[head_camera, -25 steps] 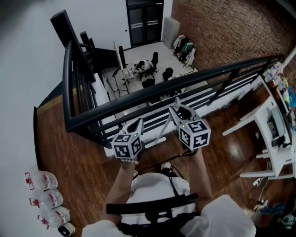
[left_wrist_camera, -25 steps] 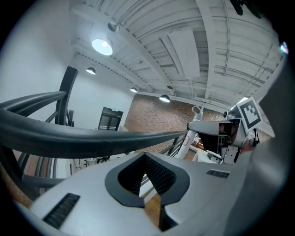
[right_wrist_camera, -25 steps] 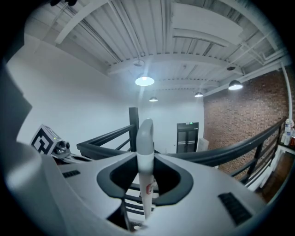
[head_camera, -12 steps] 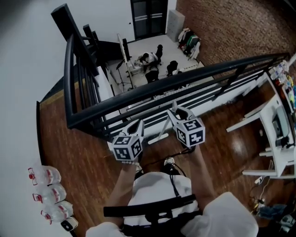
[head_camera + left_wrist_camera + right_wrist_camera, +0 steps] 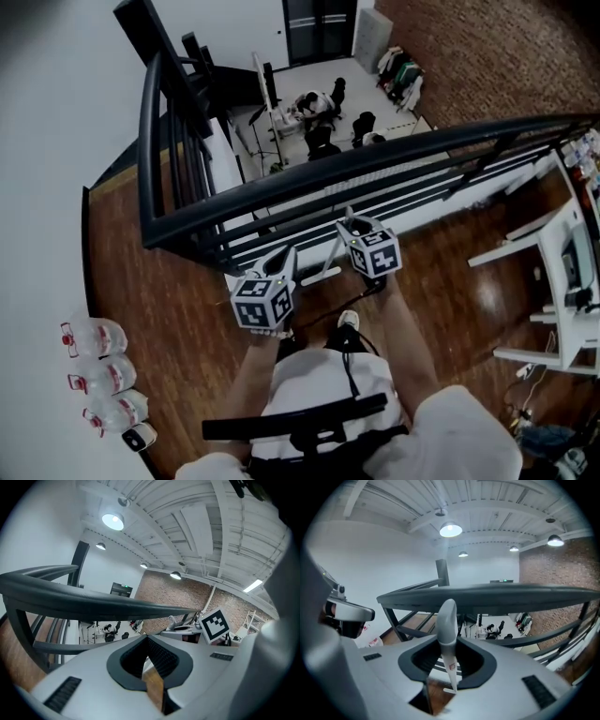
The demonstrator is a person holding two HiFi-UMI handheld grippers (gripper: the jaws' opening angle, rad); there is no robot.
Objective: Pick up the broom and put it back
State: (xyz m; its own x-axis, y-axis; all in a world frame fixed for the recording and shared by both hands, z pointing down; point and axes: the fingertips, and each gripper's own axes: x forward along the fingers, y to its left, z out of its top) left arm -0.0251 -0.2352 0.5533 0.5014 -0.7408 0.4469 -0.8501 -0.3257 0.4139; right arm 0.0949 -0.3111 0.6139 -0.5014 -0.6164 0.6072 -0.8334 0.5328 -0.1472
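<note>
I stand at a black railing (image 5: 375, 159) on a wooden upper floor. My right gripper (image 5: 352, 225) is shut on the broom (image 5: 334, 253), whose pale handle slants down to a white head at the foot of the railing. In the right gripper view the handle (image 5: 447, 630) stands upright between the pads of my right gripper (image 5: 448, 644), its rounded tip reaching the rail's height. To its left, my left gripper (image 5: 284, 253) is lower, near the railing bars. In the left gripper view my left gripper (image 5: 148, 640) holds nothing, its pads meeting at the tip.
The railing's top rail (image 5: 511, 595) and its lower bars cross right in front of both grippers. Beyond it lies a lower floor with desks and seated people (image 5: 319, 103). Several water bottles (image 5: 98, 337) lie on the wood at left. A white desk (image 5: 562, 272) stands at right.
My right gripper has sunk towards the floor with the broom still in it. The left gripper has dropped a little. The railing sits higher in the head view.
</note>
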